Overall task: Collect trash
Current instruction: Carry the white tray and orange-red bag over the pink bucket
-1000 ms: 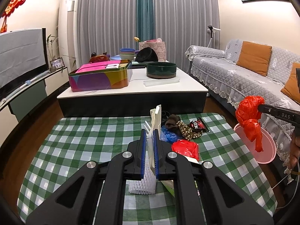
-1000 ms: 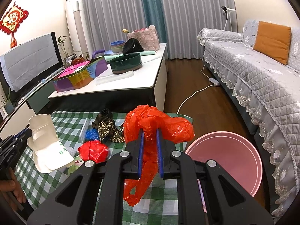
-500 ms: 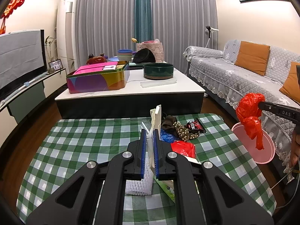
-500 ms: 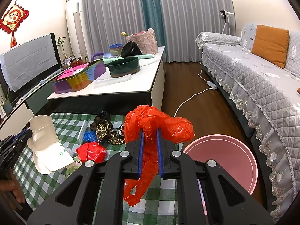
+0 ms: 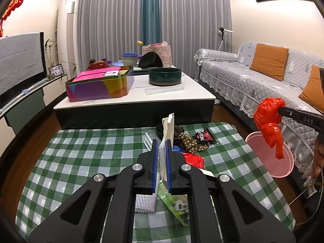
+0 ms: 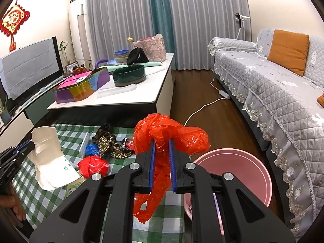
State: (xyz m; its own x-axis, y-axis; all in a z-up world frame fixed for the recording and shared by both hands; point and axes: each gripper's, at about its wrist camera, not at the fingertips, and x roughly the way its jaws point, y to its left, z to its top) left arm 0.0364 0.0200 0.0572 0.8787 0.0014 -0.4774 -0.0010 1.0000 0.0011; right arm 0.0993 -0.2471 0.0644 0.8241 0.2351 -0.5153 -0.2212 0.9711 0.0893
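Jaws pinching trash, both sides.
Right gripper is carrying red bag toward pink bin; left gripper is clamping white packet; wrappers are waiting beside the bin.

Ahead of me at twelve o'clock stands the white coffee table — on it a colourful tin box at eleven, a dark green round bowl just right of it, and a stack of pastel bowls behind. At two o'clock runs my grey quilted sofa with an orange cushion; at nine, the covered television.
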